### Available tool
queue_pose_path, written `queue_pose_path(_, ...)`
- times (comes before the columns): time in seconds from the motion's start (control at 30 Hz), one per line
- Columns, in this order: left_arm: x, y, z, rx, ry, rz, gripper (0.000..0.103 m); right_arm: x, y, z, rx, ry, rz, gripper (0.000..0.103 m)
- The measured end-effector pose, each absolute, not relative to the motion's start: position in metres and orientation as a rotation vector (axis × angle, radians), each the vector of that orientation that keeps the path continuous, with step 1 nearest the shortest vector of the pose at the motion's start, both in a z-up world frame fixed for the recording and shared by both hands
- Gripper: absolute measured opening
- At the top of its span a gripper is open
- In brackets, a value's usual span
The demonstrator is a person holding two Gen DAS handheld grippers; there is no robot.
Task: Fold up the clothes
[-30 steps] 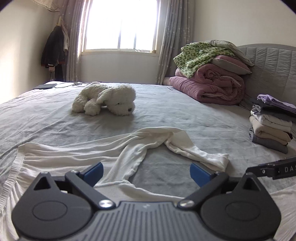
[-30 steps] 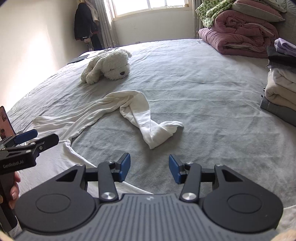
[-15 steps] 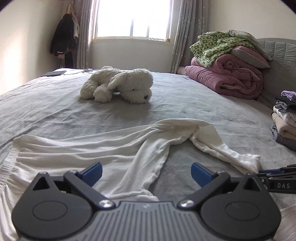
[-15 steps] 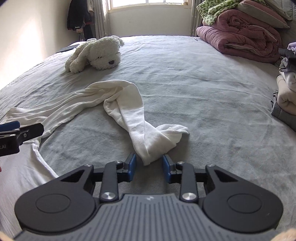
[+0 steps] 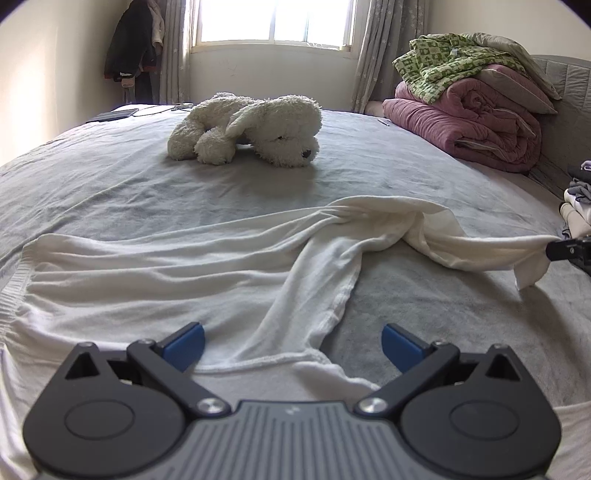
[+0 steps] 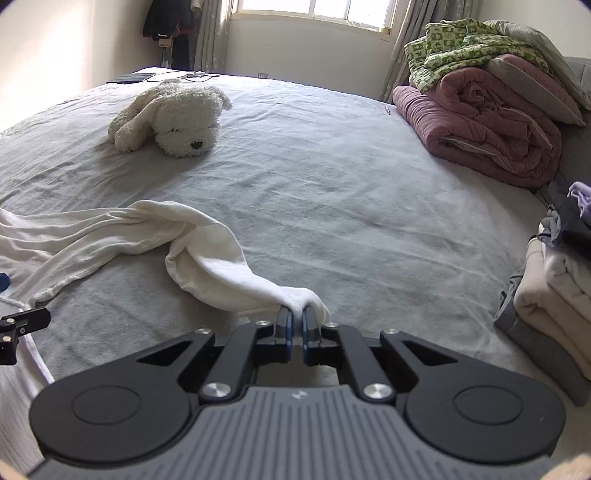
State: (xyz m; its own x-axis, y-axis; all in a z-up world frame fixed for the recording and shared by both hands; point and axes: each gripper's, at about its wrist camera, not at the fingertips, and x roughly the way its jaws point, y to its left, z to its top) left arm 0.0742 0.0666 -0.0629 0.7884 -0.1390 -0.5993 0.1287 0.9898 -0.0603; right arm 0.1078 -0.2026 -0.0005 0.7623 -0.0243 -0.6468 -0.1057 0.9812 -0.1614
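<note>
A wide bed [image 5: 369, 173] with a grey sheet fills both views, running back to a wall with a bright window [image 5: 273, 20] and curtains. At the far right corner sits a rolled pink quilt [image 5: 476, 125] with a green patterned blanket [image 5: 436, 62] heaped on top, against a grey padded headboard. A white garment [image 5: 184, 266] lies spread across the near part of the bed, its body wrinkled and flat on the left, one sleeve bending down toward the left claw and the other sleeve [image 6: 221, 266] trailing off to the right. A white plush dog [image 5: 255, 129] lies on its side further back, well apart from the garment. A stack of folded clothes [image 6: 554, 288] rests at the right edge of the bed. The left claw [image 5: 293, 345] hangs wide open just over the garment's lower edge, holding nothing. The right claw [image 6: 295, 325] is closed tight on the cuff end of the right sleeve, lifting it slightly off the sheet.
</note>
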Motion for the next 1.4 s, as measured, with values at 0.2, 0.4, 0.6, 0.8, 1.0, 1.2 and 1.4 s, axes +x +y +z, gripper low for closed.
queue_pose_path(0.2, 0.074, 0.062, -0.067, 0.027, 0.647, -0.137, 0.102, 0.159, -0.216, 0.003, -0.272, 0.705, -0.009, 0.005)
queue_pose_path(0.4, 0.075, 0.061, -0.069, 0.036, 0.648, -0.139, 0.102, 0.219, -0.221, 0.003, -0.333, 0.718, -0.068, 0.005)
queue_pose_path(0.6, 0.075, 0.060, -0.070, 0.036, 0.648, -0.137, 0.102, 0.276, -0.218, 0.001, -0.357, 0.737, -0.125, 0.004)
queue_pose_path(0.8, 0.075, 0.060, -0.070, 0.038, 0.649, -0.137, 0.102, 0.319, -0.208, -0.007, -0.362, 0.759, -0.165, 0.004)
queue_pose_path(1.0, 0.075, 0.061, -0.070, 0.036, 0.650, -0.137, 0.102, 0.335, -0.217, -0.005, -0.213, 0.753, -0.176, 0.018)
queue_pose_path(1.2, 0.075, 0.060, -0.069, 0.036, 0.650, -0.137, 0.102, 0.326, -0.239, 0.009, -0.102, 0.738, -0.193, 0.042)
queue_pose_path(1.4, 0.075, 0.060, -0.069, 0.039, 0.650, -0.136, 0.102, 0.302, -0.272, 0.003, 0.161, 0.786, -0.193, 0.042)
